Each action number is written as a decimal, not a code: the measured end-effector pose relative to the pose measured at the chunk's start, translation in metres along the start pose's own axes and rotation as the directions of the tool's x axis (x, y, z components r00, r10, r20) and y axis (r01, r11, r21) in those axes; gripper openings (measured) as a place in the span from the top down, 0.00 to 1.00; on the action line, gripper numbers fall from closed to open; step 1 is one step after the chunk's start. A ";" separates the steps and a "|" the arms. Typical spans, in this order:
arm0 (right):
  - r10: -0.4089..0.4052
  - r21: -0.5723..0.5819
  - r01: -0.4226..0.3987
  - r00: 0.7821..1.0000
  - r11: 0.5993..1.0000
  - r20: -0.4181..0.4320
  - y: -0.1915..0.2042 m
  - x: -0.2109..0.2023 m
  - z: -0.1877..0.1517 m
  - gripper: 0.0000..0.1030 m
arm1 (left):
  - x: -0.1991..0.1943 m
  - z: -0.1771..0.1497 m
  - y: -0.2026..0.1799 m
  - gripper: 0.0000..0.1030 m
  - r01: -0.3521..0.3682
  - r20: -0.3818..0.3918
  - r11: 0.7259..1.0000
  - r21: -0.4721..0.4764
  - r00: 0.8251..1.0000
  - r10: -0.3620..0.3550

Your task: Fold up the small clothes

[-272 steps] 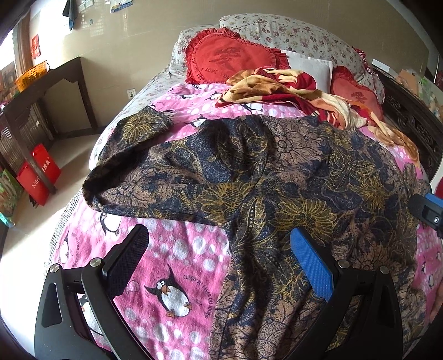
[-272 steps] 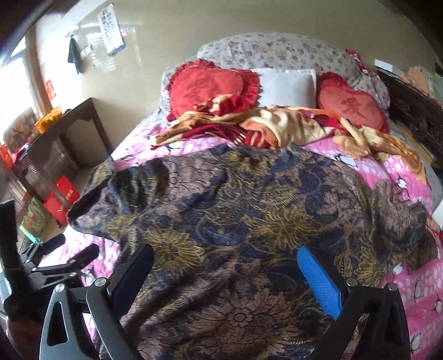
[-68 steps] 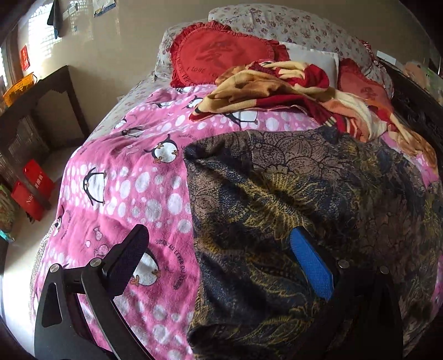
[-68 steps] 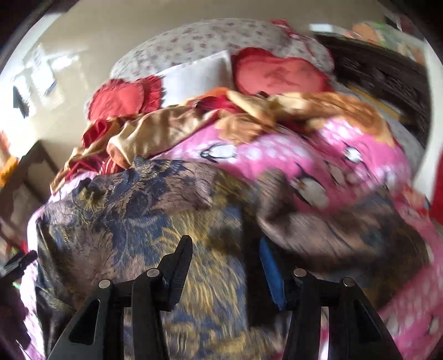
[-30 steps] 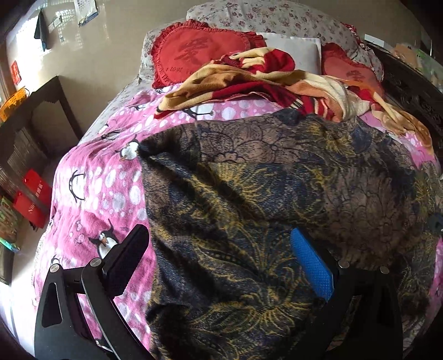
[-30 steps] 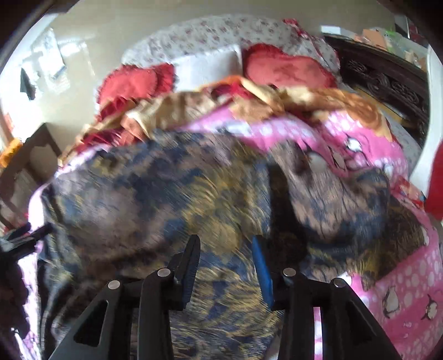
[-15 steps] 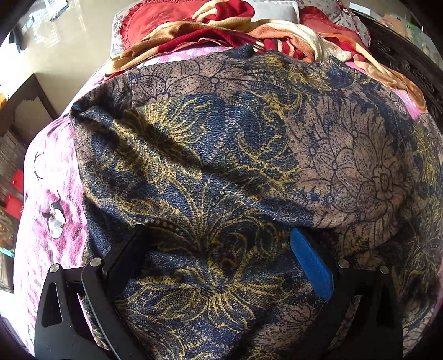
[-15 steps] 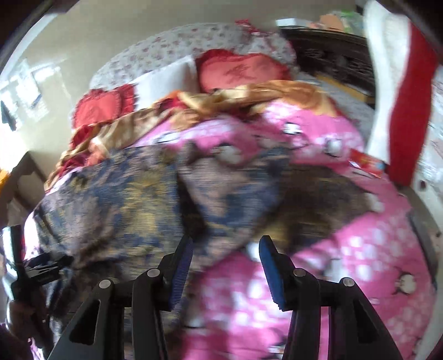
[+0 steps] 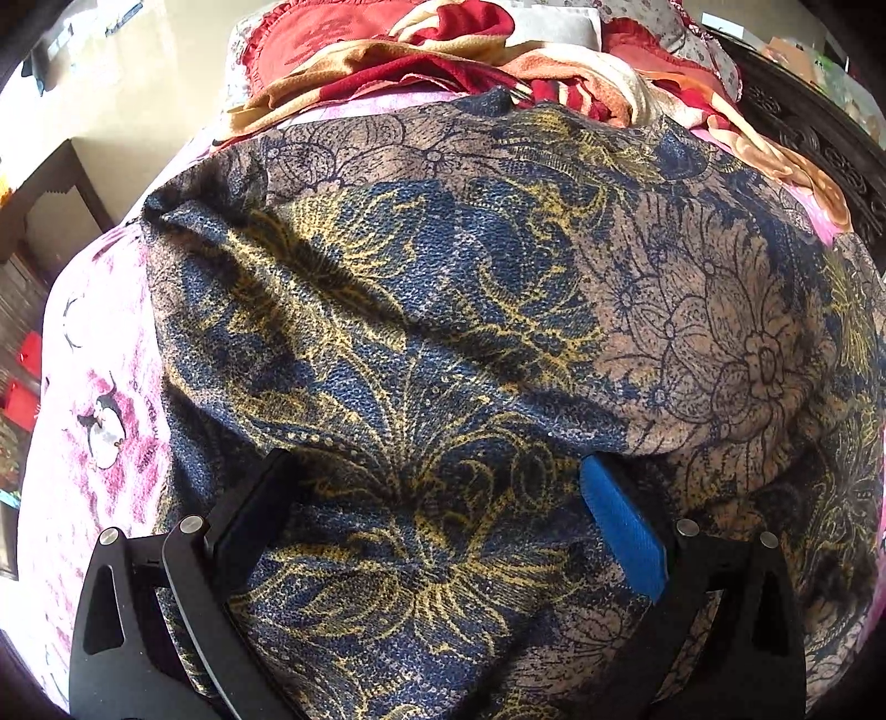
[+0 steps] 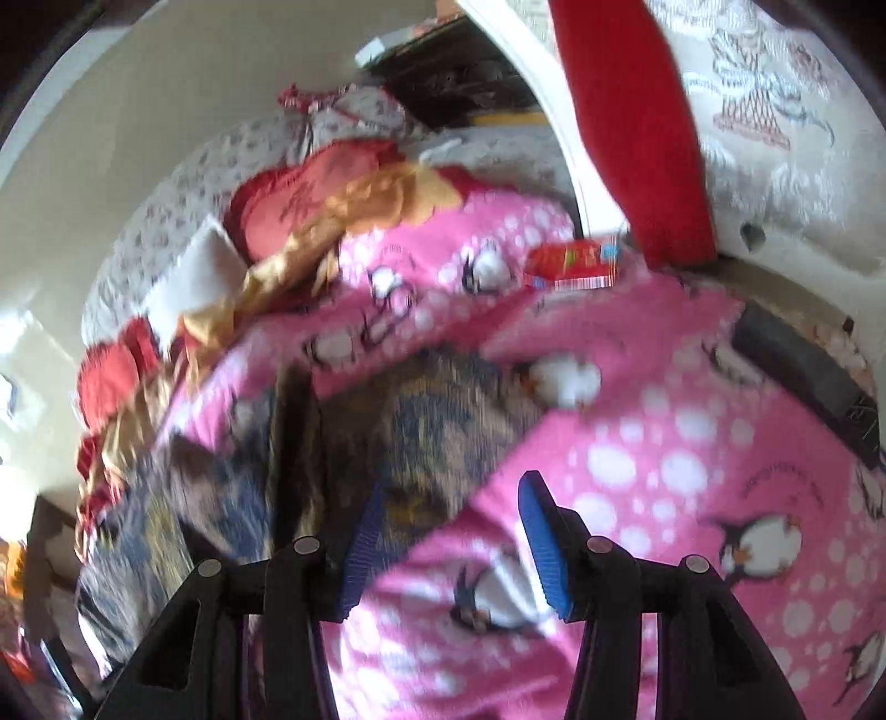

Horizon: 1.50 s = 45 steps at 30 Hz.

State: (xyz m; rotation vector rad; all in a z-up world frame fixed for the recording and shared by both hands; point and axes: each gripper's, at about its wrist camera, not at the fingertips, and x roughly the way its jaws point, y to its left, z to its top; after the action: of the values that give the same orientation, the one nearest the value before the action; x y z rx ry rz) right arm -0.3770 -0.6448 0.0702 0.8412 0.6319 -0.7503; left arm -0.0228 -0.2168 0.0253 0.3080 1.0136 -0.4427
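A dark blue, gold and brown floral garment [image 9: 443,310] lies spread on the pink penguin blanket [image 9: 99,387]. My left gripper [image 9: 437,498] hangs low over its near part, wide open, with the cloth lying flat between the black finger [image 9: 249,520] and the blue pad [image 9: 620,531], neither pinching it. In the blurred right wrist view, the garment's right edge [image 10: 443,426] lies just beyond my right gripper [image 10: 451,493]. Its jaws stand partly apart over pink blanket [image 10: 664,459], holding nothing. The left blue pad [image 10: 360,548] sits by the cloth's edge.
A crumpled red and orange blanket [image 9: 498,61] and red heart pillows [image 9: 332,39] lie at the bed's head. Dark carved wood [image 9: 819,144] borders the right side. A red packet [image 10: 576,266] lies on the bed beside a hanging red and white cloth [image 10: 637,127]. A dark side table [image 9: 50,188] stands at the left.
My left gripper has sunk close to the garment, which now fills its view. My right gripper has swung right off the garment onto the pink blanket, rolling as it went, with its jaws slightly wider.
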 end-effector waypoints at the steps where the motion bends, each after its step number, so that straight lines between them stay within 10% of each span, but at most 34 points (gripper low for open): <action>1: -0.003 0.014 0.003 1.000 1.000 0.005 -0.001 0.001 0.007 0.54 | 0.000 0.000 -0.001 0.00 -0.001 0.001 1.000 -0.001 1.000 0.001; 15: 0.172 0.030 -0.169 0.969 0.985 -0.180 0.074 0.069 0.044 0.36 | 0.002 0.001 -0.006 0.00 -0.007 0.005 1.000 0.006 1.000 0.007; 18: 0.193 0.054 -0.185 0.943 0.981 -0.271 0.080 0.098 0.043 0.63 | 0.001 0.001 -0.006 0.00 0.000 -0.004 1.000 0.008 1.000 0.000; 20: 0.148 0.027 -0.146 0.961 0.989 -0.233 0.081 0.092 0.044 0.88 | -0.001 0.001 -0.004 0.00 0.009 -0.009 1.000 0.015 1.000 -0.009; 25: 0.280 -0.050 -0.278 0.959 0.959 0.041 0.090 -0.012 0.040 0.89 | -0.005 0.002 0.001 0.00 0.019 -0.005 1.000 0.014 1.000 -0.019; 30: 0.182 -0.109 -0.171 0.978 0.979 0.102 0.061 -0.074 -0.031 0.89 | -0.005 0.000 0.003 0.00 0.030 -0.001 1.000 0.005 1.000 -0.030; 35: 0.117 -0.090 -0.148 0.952 0.985 -0.281 0.014 -0.048 -0.116 0.76 | -0.010 -0.003 -0.002 0.00 0.029 0.009 0.999 0.040 1.000 -0.030; 45: 0.015 -0.113 -0.021 0.998 0.993 -0.053 0.019 -0.063 -0.045 0.44 | -0.017 -0.002 -0.003 0.00 0.029 0.018 0.999 0.033 0.999 -0.029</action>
State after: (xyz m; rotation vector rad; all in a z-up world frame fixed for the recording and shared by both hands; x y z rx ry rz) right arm -0.4077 -0.5784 0.1014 0.7630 0.7059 -0.6712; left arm -0.0337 -0.2148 0.0391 0.3186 0.9941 -0.4881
